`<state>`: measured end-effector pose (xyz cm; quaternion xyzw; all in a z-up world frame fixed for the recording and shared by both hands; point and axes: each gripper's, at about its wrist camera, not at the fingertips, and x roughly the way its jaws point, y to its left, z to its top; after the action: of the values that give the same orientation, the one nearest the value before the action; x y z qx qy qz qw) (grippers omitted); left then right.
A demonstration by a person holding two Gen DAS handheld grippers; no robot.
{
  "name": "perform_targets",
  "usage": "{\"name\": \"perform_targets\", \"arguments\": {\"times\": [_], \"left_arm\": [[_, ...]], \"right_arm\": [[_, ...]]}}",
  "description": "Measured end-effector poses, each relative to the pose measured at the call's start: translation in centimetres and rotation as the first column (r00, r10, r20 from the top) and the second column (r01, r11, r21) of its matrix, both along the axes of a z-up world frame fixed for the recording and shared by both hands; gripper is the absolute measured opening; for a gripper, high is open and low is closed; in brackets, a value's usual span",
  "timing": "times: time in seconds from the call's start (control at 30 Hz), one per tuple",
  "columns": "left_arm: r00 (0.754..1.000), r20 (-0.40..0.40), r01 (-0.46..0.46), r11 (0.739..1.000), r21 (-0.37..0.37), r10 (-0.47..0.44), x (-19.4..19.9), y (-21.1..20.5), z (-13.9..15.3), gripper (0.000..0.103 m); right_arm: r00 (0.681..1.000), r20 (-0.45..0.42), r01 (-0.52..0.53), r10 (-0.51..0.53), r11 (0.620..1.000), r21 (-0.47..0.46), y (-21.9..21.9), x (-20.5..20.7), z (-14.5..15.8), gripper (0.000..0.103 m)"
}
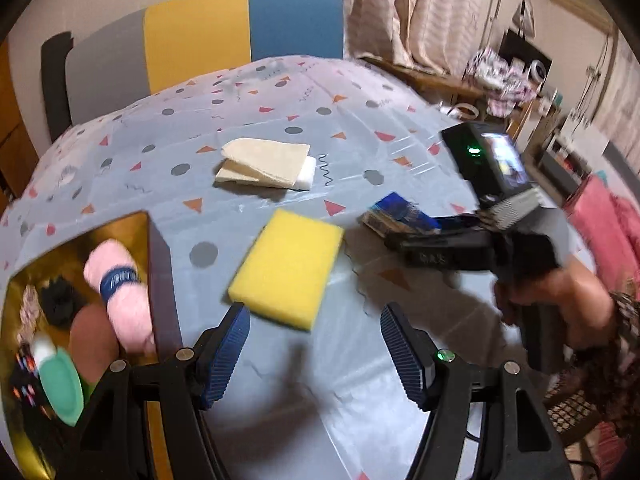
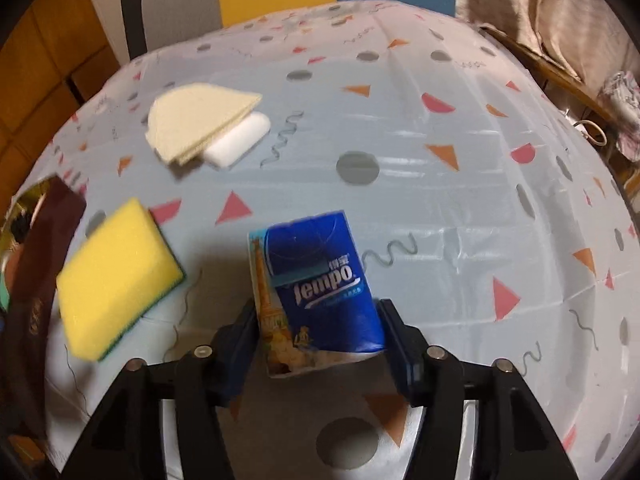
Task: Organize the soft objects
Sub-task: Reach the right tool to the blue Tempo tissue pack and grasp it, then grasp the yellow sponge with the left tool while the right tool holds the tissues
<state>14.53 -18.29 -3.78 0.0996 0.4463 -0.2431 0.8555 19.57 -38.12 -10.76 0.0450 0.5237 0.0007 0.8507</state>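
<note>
Right gripper [image 2: 318, 334] closes on blue plastic-wrapped Tempo tissue pack [image 2: 320, 280]; left gripper [image 1: 316, 354] is wide open and empty

Pack lies on the patterned tablecloth [image 2: 440, 208], long axis running forward between the right pads, which meet its sides. Yellow rectangular foam sponge [image 1: 286, 266] sits just ahead-left of the left jaws, beside the gold-lined box [image 1: 158, 248]; open cloth lies rightward

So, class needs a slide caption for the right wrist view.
Right gripper clamps blue tissue pack beside yellow sponge.

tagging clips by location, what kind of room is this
Most likely a lived-in room at home, not a lab or workshop. A table under a patterned plastic tablecloth holds household soft goods like a yellow sponge, with a colour-block chair behind it, curtains and cluttered shelves along the wall.
</note>
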Motion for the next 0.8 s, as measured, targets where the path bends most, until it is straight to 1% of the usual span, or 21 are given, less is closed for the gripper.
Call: {"name": "perform_targets", "arguments": {"times": [0.07,0.1,0.17,0.23,0.27,0.33,0.37,0.4,0.43,0.5,0.6,0.8], "left_arm": [[1.0,0.01,0.023,0.998,0.053,-0.024,1.1,-1.2,-0.6,0.07],[1.0,0.007,0.028,0.997,0.065,-0.028,1.6,-1.5,-0.9,0.071],[0.999,-0.036,0.037,0.995,0.094,-0.034,3.2,-2.3,-2.0,0.071],[0.997,-0.075,0.034,0.992,0.119,-0.025,4.6,-2.8,-3.0,0.072],[0.997,-0.071,0.04,0.99,0.136,-0.031,4.8,-3.0,-3.4,0.073],[0.998,-0.043,0.053,0.977,0.205,-0.046,5.3,-3.7,-4.1,0.074],[0.998,-0.045,0.058,0.974,0.221,-0.049,5.5,-3.9,-4.4,0.076],[0.997,-0.057,0.063,0.973,0.221,-0.051,5.7,-3.9,-4.6,0.08],[0.997,-0.057,0.056,0.975,0.216,-0.045,5.9,-3.9,-4.7,0.081],[0.998,-0.048,0.041,0.977,0.209,-0.031,6.2,-3.8,-4.7,0.081],[0.997,-0.07,0.032,0.979,0.199,-0.018,6.9,-3.9,-5.2,0.081],[0.996,-0.093,0.02,0.978,0.21,-0.001,7.5,-3.9,-6.7,0.081]], "right_arm": [[1.0,-0.003,0.012,-0.012,0.999,0.031,-0.1,-0.3,0.3,0.058],[1.0,-0.006,0.018,-0.018,0.997,0.072,-0.2,-0.5,0.5,0.058],[1.0,-0.014,0.022,-0.021,0.995,0.101,-0.2,-0.5,0.5,0.058],[0.999,-0.027,0.023,-0.02,0.995,0.093,-0.2,-0.7,0.4,0.058],[0.999,-0.033,0.023,-0.02,0.996,0.089,-0.3,-0.6,0.3,0.058],[0.998,-0.047,0.035,-0.03,0.995,0.097,-0.4,-0.8,0.2,0.058],[0.998,-0.048,0.039,-0.034,0.994,0.105,-0.6,-0.7,0.2,0.058],[0.998,-0.051,0.045,-0.04,0.993,0.113,-0.8,-0.7,0.2,0.058],[0.997,-0.055,0.053,-0.046,0.991,0.122,-1.0,-0.7,0.2,0.058],[0.997,-0.059,0.056,-0.049,0.99,0.128,-1.1,-0.7,0.1,0.058],[0.997,-0.061,0.051,-0.044,0.992,0.119,-1.3,-0.6,0.0,0.059],[0.997,-0.065,0.053,-0.045,0.991,0.121,-1.1,-0.2,0.0,0.059]]}}
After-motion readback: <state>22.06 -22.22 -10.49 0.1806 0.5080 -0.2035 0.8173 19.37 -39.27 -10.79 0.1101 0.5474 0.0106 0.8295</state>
